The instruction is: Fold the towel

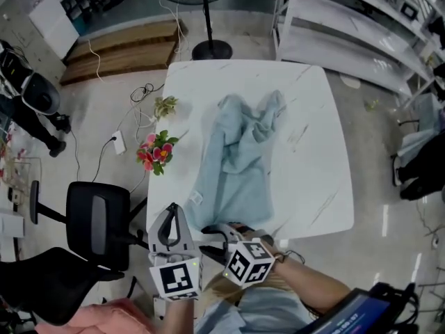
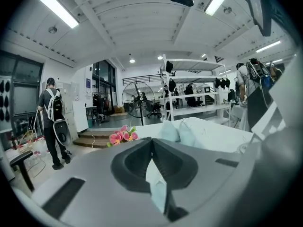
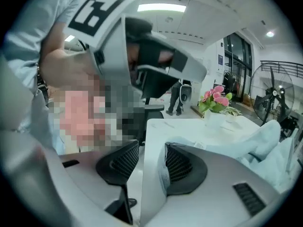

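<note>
A light blue towel [image 1: 236,158] lies crumpled on the white table [image 1: 313,152], stretching from the far middle down to the near edge. My left gripper [image 1: 176,213] is at the near edge by the towel's near left corner. In the left gripper view its jaws [image 2: 152,143] are shut on a fold of the towel [image 2: 156,183]. My right gripper [image 1: 211,232] sits just to its right at the same edge. In the right gripper view it [image 3: 151,164] stands open around the table's edge [image 3: 189,126], with a bit of towel [image 3: 255,141] lying against its right pad.
Pink flowers [image 1: 156,152] stand off the table's left side. A black office chair [image 1: 97,221] is at the near left. A fan's base [image 1: 211,49] and wooden steps [image 1: 118,51] lie beyond the table, shelving [image 1: 361,26] at the far right. A person [image 2: 52,122] stands far off.
</note>
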Motion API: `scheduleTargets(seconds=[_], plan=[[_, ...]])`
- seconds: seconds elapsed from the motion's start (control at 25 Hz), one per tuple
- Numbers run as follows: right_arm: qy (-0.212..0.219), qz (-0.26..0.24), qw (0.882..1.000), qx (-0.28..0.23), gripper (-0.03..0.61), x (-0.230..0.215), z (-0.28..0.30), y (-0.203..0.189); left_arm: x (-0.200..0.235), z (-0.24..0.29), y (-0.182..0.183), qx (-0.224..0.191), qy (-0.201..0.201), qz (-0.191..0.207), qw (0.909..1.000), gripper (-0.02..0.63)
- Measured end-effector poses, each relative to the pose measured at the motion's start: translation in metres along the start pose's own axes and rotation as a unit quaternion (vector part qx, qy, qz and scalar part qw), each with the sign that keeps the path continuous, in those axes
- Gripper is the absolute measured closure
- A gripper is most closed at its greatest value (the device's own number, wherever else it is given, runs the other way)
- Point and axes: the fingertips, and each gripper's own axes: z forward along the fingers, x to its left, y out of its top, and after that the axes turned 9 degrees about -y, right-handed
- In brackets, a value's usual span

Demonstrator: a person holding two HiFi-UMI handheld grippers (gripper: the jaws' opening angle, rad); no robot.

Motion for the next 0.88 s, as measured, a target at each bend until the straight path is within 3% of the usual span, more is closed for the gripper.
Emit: scheduleTargets(seconds=[0.12, 0.32, 0.56, 0.72, 0.88], plan=[[-0.012, 0.003, 1.0, -0.013, 0.388, -0.014, -0.022, 0.009, -0.005, 0.006, -0.003, 0.0, -0.013, 0.01, 0.9999, 0.606], [-0.08, 0.053, 0.995, -0.029, 0.397, -0.06, -0.066, 0.006, -0.02, 0.015, -0.015, 0.006, -0.044, 0.015, 0.9989, 0.606], [-0.22, 0.121, 0.968, 0.014, 0.511, -0.127, -0.104, -0.057, -0.034, 0.028, -0.062, 0.041, -0.07, 0.038, 0.996, 0.606], [-0.236, 0.132, 0.962, 0.05, 0.535, -0.132, -0.099, -0.091, -0.039, 0.034, -0.091, 0.075, -0.074, 0.029, 0.994, 0.606], [-0.227, 0.128, 0.959, 0.11, 0.551, -0.122, -0.088, -0.128, -0.041, 0.039, -0.122, 0.143, -0.084, 0.01, 0.9861, 0.606]])
